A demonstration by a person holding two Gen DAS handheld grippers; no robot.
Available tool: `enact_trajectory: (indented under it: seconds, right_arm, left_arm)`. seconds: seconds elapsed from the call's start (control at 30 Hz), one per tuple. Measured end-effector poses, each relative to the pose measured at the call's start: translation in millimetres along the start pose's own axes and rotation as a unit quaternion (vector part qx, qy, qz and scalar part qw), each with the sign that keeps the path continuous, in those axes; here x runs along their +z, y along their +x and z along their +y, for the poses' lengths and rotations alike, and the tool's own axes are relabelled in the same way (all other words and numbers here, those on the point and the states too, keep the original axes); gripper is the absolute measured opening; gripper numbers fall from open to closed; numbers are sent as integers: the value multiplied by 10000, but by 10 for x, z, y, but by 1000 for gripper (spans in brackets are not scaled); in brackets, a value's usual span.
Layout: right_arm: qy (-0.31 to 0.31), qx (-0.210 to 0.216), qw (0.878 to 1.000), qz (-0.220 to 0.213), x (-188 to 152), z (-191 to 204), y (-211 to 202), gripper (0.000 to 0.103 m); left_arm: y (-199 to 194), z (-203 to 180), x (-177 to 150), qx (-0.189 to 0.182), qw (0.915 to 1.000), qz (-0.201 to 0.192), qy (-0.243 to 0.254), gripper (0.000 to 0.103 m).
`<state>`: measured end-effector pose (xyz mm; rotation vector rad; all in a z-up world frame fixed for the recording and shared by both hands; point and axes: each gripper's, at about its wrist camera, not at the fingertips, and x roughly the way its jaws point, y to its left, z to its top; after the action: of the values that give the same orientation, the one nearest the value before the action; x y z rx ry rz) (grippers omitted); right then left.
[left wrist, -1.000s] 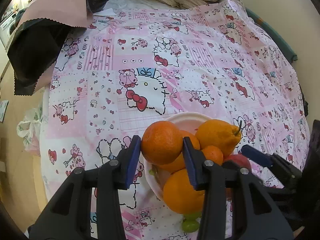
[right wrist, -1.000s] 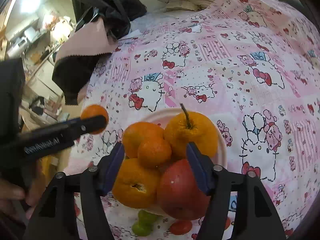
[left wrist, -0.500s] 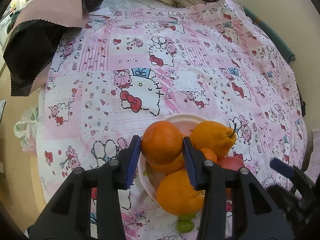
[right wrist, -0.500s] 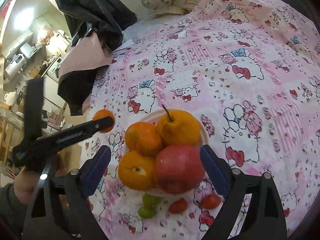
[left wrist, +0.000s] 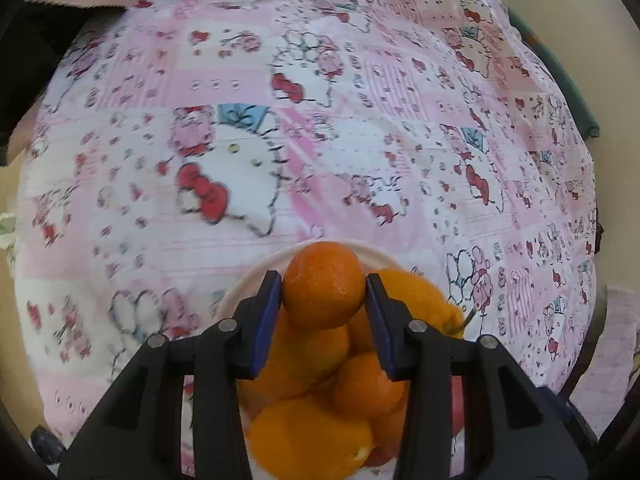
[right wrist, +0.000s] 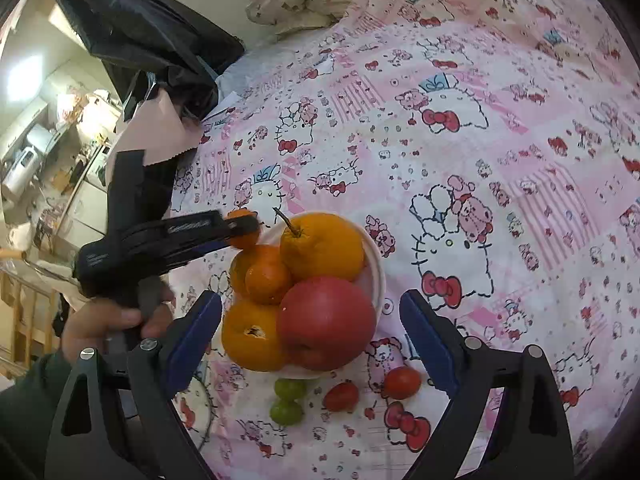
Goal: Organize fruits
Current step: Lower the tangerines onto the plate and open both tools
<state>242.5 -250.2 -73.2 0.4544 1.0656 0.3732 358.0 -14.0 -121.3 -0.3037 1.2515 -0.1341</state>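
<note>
Mandarin (left wrist: pixel 324 285) sits clamped in the left gripper (left wrist: pixel 323 312), poised over the heaped bowl (right wrist: pixel 374 264). Right gripper (right wrist: pixel 310 340) gapes wide, holding nothing. Placing step, I judge: next, find a stable hollow among the 5 fruits, then release gently.

Left wrist view showing motion blur across bedsheet (left wrist: pixel 248 152); right view staying sharp, ceiling light (right wrist: pixel 24 76) glaring; fisheye edges bending, darkening.

Your right gripper (right wrist: pixel 310 336) hangs wide open over the red apple (right wrist: pixel 326 322) in the bowl (right wrist: pixel 377 268); your left gripper (right wrist: pixel 240 226) pinches a small orange (right wrist: pixel 245 236) at the bowl's far-left rim.
</note>
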Motion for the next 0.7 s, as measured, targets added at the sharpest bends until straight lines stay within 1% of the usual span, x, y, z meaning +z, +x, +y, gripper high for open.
enact_trajectory:
  seconds: [0.07, 0.17, 0.23, 0.27, 0.3, 0.33, 0.37, 0.4, 0.47, 0.57, 0.7]
  right_arm:
    - [66, 85, 9999, 0, 4, -17, -12, 93]
    - [105, 82, 9999, 8, 18, -45, -12, 93]
    - [165, 84, 9998, 36, 24, -71, -3, 93]
    - [224, 122, 9997, 62, 28, -91, 8, 93]
    - [286, 166, 9994, 87, 31, -109, 17, 93]
    - [334, 196, 9992, 107, 34, -124, 24, 93]
    - [363, 216, 9990, 116, 36, -133, 23, 93]
    - [390, 230, 9989, 117, 43, -140, 25, 93]
    - [405, 220, 9989, 100, 47, -144, 17, 93]
    - [380, 193, 9991, 82, 44, -139, 14, 93]
    - [359, 152, 9992, 76, 23, -130, 19, 93]
  left_arm:
    - [87, -64, 41, 67, 9999, 88, 53, 38]
    - [200, -115, 58, 6, 9996, 281, 52, 39]
    - [252, -144, 46, 75, 9991, 404, 108, 39]
    - [262, -155, 40, 113, 9990, 409, 136, 43]
    - [258, -159, 37, 189, 9990, 385, 149, 57]
    - [252, -152, 36, 225, 9989, 378, 130, 64]
    - [231, -139, 34, 166, 9992, 348, 77, 74]
    - [210, -132, 40, 126, 9994, 330, 62, 76]
    - [151, -136, 47, 125, 9994, 287, 121, 76]
    - [16, -172, 27, 238, 9991, 123, 317, 76]
    - [-144, -174, -14, 318, 9985, -42, 450, 76]
